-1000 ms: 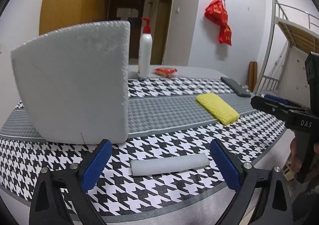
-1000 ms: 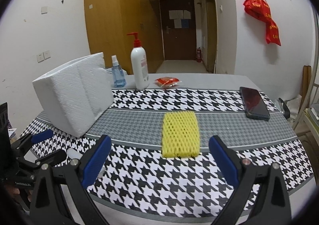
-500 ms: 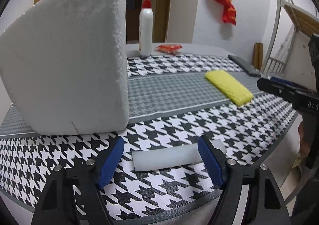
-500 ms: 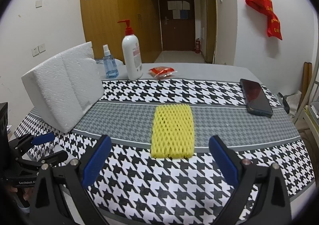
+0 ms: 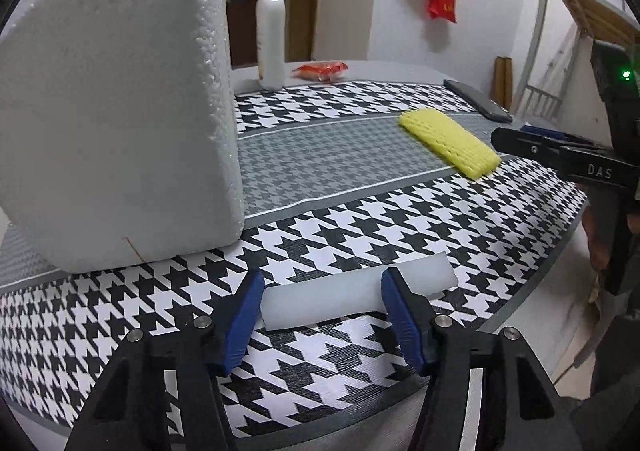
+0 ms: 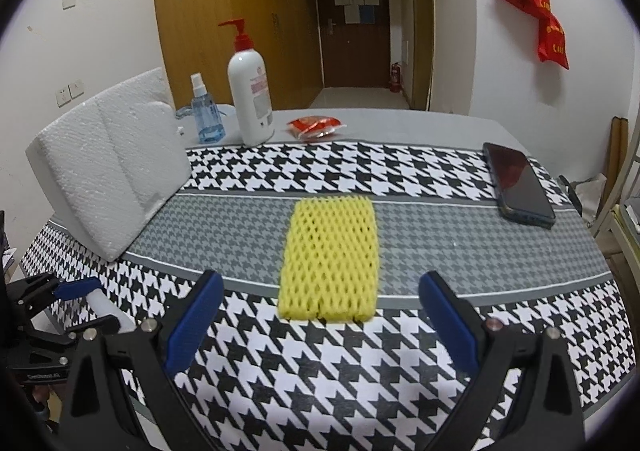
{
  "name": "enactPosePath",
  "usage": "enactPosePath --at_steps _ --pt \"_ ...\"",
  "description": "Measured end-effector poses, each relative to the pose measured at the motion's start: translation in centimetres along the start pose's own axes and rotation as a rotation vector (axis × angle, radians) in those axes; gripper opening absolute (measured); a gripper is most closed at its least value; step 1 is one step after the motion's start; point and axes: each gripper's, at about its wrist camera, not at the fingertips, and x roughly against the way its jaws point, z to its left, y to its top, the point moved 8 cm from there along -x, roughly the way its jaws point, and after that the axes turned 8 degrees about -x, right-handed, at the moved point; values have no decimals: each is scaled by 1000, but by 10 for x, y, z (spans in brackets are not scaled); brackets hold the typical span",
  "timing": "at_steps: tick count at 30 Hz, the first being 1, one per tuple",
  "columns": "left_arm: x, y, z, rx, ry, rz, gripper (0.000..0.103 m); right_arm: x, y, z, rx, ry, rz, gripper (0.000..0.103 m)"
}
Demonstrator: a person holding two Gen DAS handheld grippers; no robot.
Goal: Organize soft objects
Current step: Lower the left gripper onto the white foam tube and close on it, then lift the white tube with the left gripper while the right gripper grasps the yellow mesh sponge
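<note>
Left wrist view: left gripper, jaws just closing, brackets white foam strip at lower centre, pads not yet pressing | Right wrist view: right gripper spread wide below yellow foam net, mid-frame, untouched | Progress: 0 of 2 items moved.

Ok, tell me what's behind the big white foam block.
From the right wrist view, a blue spray bottle stands just behind the foam block, beside the pump bottle. The block hides the table directly behind it.

Even indoor light, fisheye-bent edges, slight blur.
</note>
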Motion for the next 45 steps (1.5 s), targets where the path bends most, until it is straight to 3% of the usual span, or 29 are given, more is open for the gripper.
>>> enactPosePath --at_steps 4,9,15,18,20,23,26,33,45 --pt "-1 1 -3 -101 -41 5 62 0 0 0 1 15 5 100" --pt "-3 0 2 -108 -140 22 62 -2 0 -1 0 19 11 100" --pt "-2 -2 1 -139 -130 18 61 -16 2 -3 1 -9 42 100" --pt "-1 -1 -3 -156 -136 14 53 -23 0 0 19 -14 68 100" --pt "1 -1 -10 -167 -173 8 33 -28 -2 1 29 -20 88 100" --pt "4 -2 -17 -191 -184 -3 24 -32 -3 3 38 -19 101 100" --pt "5 -2 -17 -178 -203 -2 21 -36 -5 4 36 -17 118 100" --pt "7 -2 -19 -172 -206 -10 18 -42 -8 9 52 -6 150 72" --pt "20 -1 -19 -120 -215 -55 18 -42 -8 6 65 -28 160 55"
